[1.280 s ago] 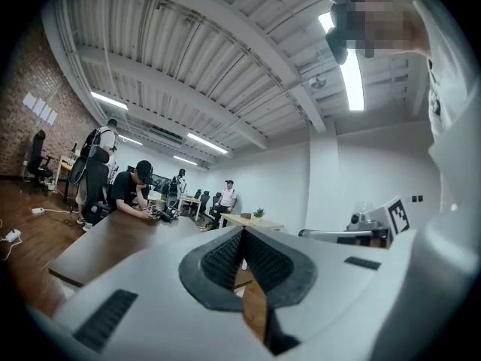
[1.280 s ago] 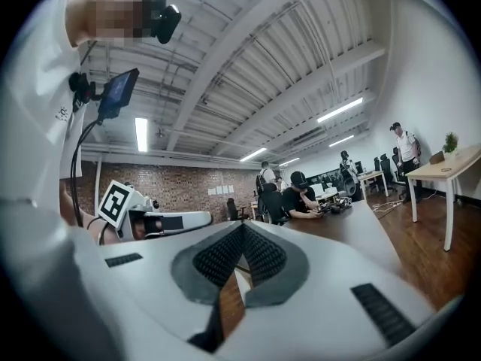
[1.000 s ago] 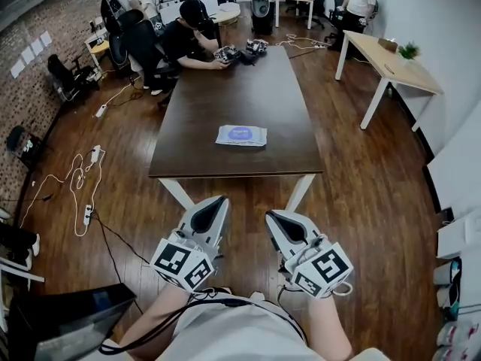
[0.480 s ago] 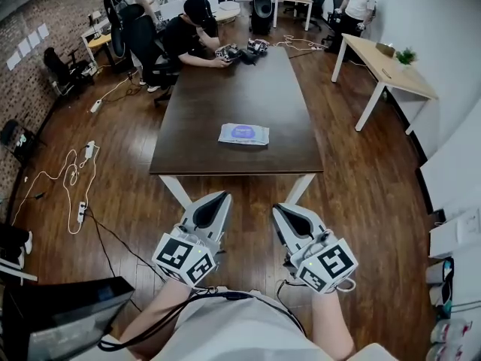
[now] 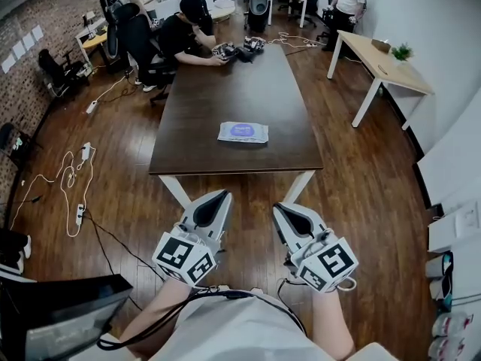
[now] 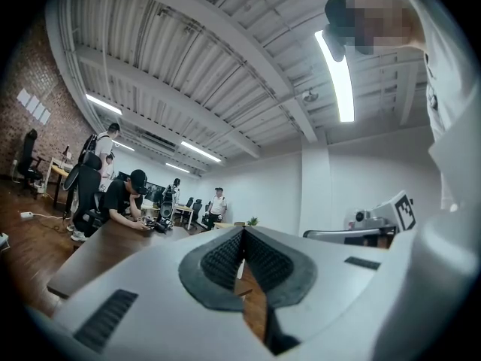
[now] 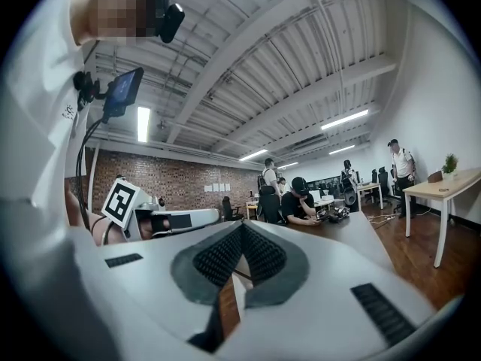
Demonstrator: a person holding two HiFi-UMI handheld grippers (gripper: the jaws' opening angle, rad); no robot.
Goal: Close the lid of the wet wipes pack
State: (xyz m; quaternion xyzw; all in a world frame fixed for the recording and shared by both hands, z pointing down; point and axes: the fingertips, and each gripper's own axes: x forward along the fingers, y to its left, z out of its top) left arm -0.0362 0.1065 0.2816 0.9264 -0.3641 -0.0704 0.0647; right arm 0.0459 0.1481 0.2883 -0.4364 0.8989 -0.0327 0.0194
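The flat white-and-blue soft plastic wet wipes pack (image 5: 242,131) lies on the long dark brown wooden counter (image 5: 225,89), toward its near end and about midway across it. The pack's blue oval lid (image 5: 242,131) faces up. From this far off it is too small to tell whether the flap is pressed down or slightly raised.

Both claws hang off the counter's near edge, over the brown plank floor (image 5: 361,201) and well apart from the pack. The left claw (image 5: 220,197) has its ribbed pads shut together on nothing, as its own view shows (image 6: 242,232). The right claw (image 5: 279,209) is likewise closed and empty (image 7: 242,229).

A person in black (image 5: 180,36) sits at the counter's far left corner, working on some dark devices (image 5: 239,50) at the far end.

A pack lying flat with both claws drawn back suits a lid waiting to be pressed as well as one already snapped down.

If the lid does need pressing, the risks come from the pack itself. It looks light and soft on a smooth top, so an off-centre push could skid it along the counter or dent it without latching the flap. Pushing against the hinge side could fold the flap back. A low reach over the near edge could also knock a claw on the counter
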